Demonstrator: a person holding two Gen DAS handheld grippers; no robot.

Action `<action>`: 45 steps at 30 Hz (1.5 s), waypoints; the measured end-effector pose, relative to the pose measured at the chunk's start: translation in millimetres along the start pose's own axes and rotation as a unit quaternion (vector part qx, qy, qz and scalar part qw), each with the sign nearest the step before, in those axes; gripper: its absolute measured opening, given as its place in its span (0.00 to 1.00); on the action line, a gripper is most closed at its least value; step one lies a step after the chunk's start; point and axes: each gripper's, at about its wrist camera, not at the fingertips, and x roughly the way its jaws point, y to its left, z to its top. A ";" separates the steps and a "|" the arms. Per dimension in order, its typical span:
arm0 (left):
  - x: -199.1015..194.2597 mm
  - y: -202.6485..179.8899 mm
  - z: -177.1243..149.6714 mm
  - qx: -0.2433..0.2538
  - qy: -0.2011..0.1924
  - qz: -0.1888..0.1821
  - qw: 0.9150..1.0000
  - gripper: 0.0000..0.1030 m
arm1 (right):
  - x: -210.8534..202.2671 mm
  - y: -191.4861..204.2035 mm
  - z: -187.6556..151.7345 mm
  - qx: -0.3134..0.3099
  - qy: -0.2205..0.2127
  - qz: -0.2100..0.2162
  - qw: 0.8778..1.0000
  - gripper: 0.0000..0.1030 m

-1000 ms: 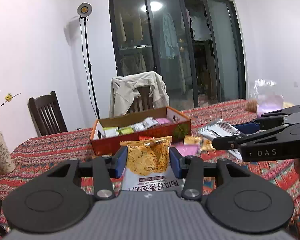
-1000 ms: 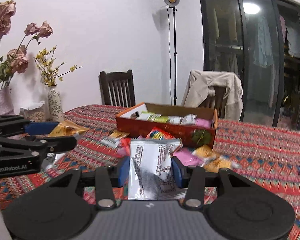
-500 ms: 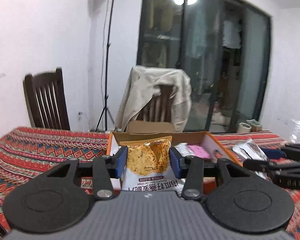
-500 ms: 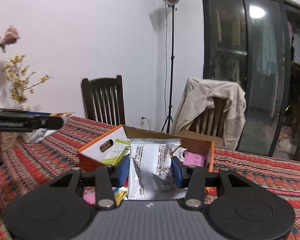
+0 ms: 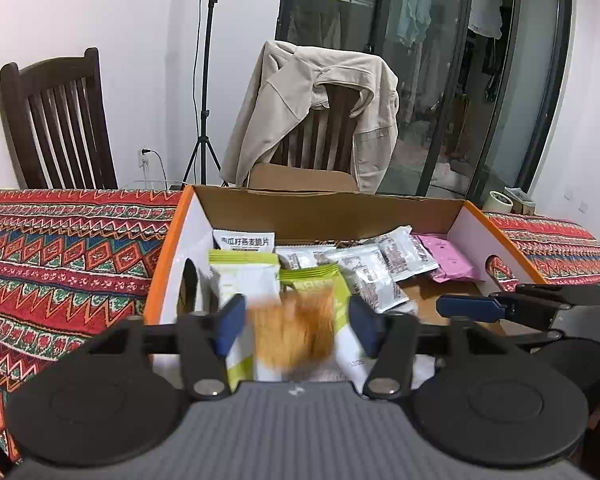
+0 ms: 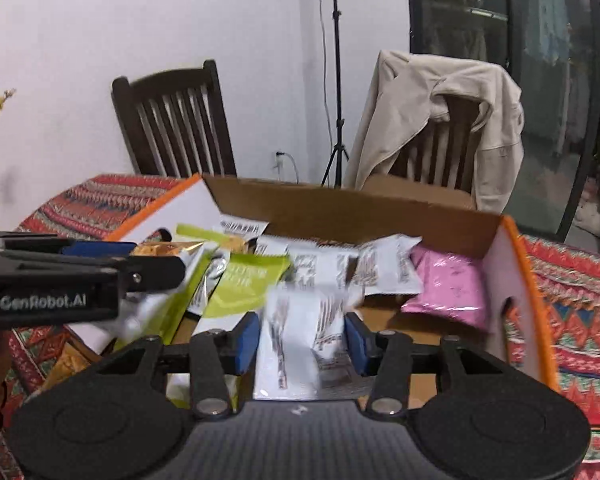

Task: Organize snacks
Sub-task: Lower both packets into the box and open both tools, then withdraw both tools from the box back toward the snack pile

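An open cardboard box (image 5: 380,208) with orange-edged white sides sits on the patterned table. It holds green packets (image 5: 244,276), white-and-brown packets (image 5: 364,272) and a pink packet (image 5: 448,258). My left gripper (image 5: 296,328) hangs over the box's near left part, its jaws opening. A blurred orange crisps packet (image 5: 296,332) is dropping between the pads with a gap on each side. My right gripper (image 6: 302,342) is over the box (image 6: 380,216) to the right of the left one, its jaws opening. A blurred white packet (image 6: 300,332) is slipping between its pads.
A dark wooden chair (image 5: 56,120) and a chair draped with a beige jacket (image 5: 316,92) stand behind the table. A light stand (image 5: 204,80) is between them. The red patterned tablecloth (image 5: 60,248) spreads on both sides of the box. Glass doors are at the back right.
Both grippers travelled forward from the table's scattered snacks to above the box. The left jaws widened and let the crisps packet fall. The right jaws eased off the white packet.
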 end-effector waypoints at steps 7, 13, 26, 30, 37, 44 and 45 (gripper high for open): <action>-11.1 1.9 2.7 0.003 -0.007 0.003 1.000 0.64 | -1.4 7.7 -5.8 -0.011 -0.010 -0.006 1.000 0.63; -51.0 4.9 12.2 0.007 -0.026 0.009 1.000 0.68 | -46.7 0.8 6.7 -0.014 -0.044 -0.018 0.999 0.63; -227.4 -10.7 -16.6 0.055 -0.112 0.034 0.992 0.84 | -220.7 16.7 -10.1 -0.034 -0.133 -0.048 0.989 0.73; -286.0 -18.5 -54.2 0.059 -0.140 0.049 0.987 0.86 | -281.1 30.2 -47.0 -0.031 -0.165 -0.057 0.984 0.74; -363.0 -28.6 -132.1 0.040 -0.174 0.083 0.980 0.93 | -362.4 55.9 -131.0 -0.031 -0.184 -0.074 0.980 0.84; -394.2 -43.6 -221.4 0.019 -0.133 0.090 0.987 0.98 | -402.5 71.5 -226.6 0.001 -0.169 -0.071 0.983 0.87; -395.7 -45.6 -232.7 0.017 -0.121 0.087 0.989 0.98 | -403.1 71.6 -242.1 0.009 -0.161 -0.071 0.984 0.88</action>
